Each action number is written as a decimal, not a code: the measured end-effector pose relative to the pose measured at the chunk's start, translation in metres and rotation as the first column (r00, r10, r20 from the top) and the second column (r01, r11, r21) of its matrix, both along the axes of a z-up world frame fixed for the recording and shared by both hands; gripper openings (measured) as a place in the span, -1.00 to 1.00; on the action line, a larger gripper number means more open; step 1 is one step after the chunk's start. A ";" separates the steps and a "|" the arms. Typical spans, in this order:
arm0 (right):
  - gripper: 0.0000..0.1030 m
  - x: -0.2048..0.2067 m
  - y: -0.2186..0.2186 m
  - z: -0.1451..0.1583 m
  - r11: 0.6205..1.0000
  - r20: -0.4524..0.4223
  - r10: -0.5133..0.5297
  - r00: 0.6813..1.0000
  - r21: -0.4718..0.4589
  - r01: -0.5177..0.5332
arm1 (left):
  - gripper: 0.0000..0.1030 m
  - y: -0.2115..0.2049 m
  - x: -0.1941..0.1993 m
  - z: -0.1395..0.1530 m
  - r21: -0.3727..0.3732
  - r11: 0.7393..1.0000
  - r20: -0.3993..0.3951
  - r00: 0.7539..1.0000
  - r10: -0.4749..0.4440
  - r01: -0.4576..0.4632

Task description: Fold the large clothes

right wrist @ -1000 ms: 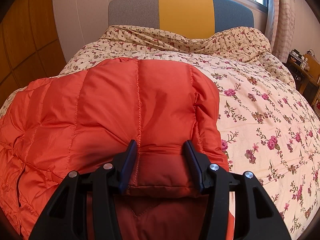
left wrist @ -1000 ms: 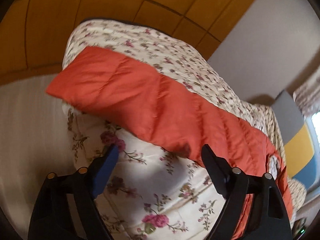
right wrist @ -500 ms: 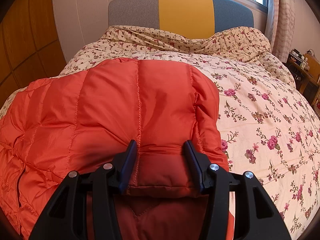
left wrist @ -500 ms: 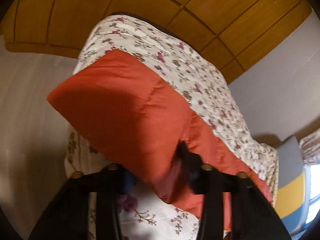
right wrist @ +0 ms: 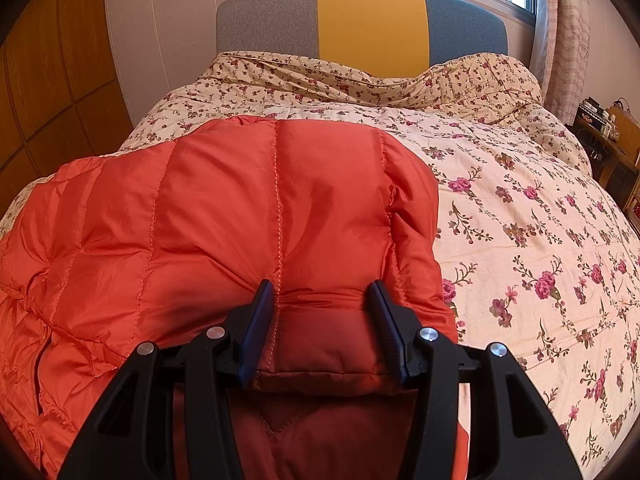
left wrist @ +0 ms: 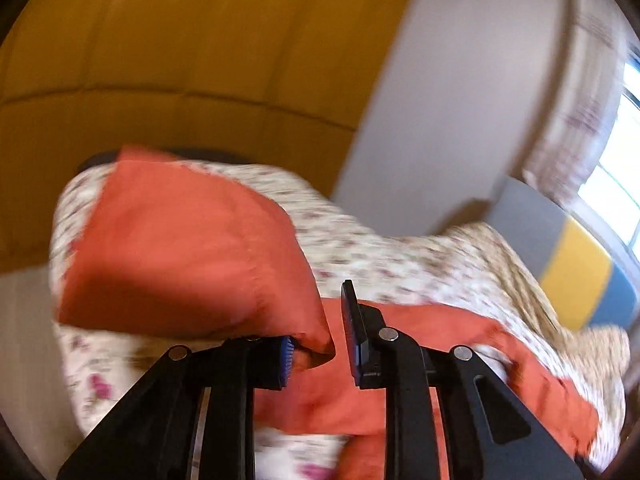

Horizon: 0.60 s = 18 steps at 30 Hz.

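Note:
An orange quilted down jacket (right wrist: 248, 216) lies on a bed with a floral quilt (right wrist: 540, 248). My right gripper (right wrist: 322, 304) is around the jacket's collar edge, jaws set on both sides of the padded fabric, pressing it down on the bed. In the blurred left wrist view, my left gripper (left wrist: 318, 340) is shut on a corner of the jacket's hem (left wrist: 192, 252) and holds that end lifted above the quilt (left wrist: 380, 256); the rest of the jacket (left wrist: 460, 340) lies behind.
A grey, yellow and blue headboard (right wrist: 368, 24) stands at the far end under a window. Wooden wardrobe panels (right wrist: 44, 92) line the left side. A cluttered side table (right wrist: 604, 132) is at the right. The bed's foot edge drops to the floor (left wrist: 24, 340).
My left gripper has closed on the jacket's hem corner, lifted it and swung toward the headboard. My right gripper and the collar have stayed still.

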State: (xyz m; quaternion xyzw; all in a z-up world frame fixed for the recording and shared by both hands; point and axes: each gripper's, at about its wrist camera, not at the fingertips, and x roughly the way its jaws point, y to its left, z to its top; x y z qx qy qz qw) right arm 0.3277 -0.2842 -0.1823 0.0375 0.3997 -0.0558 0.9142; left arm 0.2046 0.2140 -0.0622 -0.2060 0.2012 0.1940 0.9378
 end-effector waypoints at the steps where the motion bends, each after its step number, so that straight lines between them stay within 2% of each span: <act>1: -0.04 0.000 0.000 0.000 1.000 0.000 0.000 1.000 0.000 0.000 | -0.58 -0.011 0.004 0.003 0.011 0.999 0.005 0.999 -0.033 0.032; 5: -0.04 0.000 0.000 0.000 1.000 0.001 0.000 1.000 0.000 0.000 | -0.58 -0.063 0.025 0.010 0.048 0.981 -0.010 0.983 -0.185 0.185; 11: -0.04 0.000 -0.001 0.000 1.000 0.002 0.000 1.000 0.002 0.000 | -0.58 -0.129 0.052 0.005 0.057 0.938 -0.079 0.939 -0.336 0.341; 13: -0.04 0.000 -0.001 0.000 1.000 0.002 0.000 1.000 0.002 0.000 | -0.58 -0.152 0.057 0.005 0.082 0.916 -0.096 0.918 -0.384 0.392; 18: -0.04 0.000 -0.001 -0.001 1.000 0.003 0.000 1.000 0.002 0.000 | -0.58 -0.210 0.070 0.003 0.150 0.841 -0.145 0.853 -0.502 0.520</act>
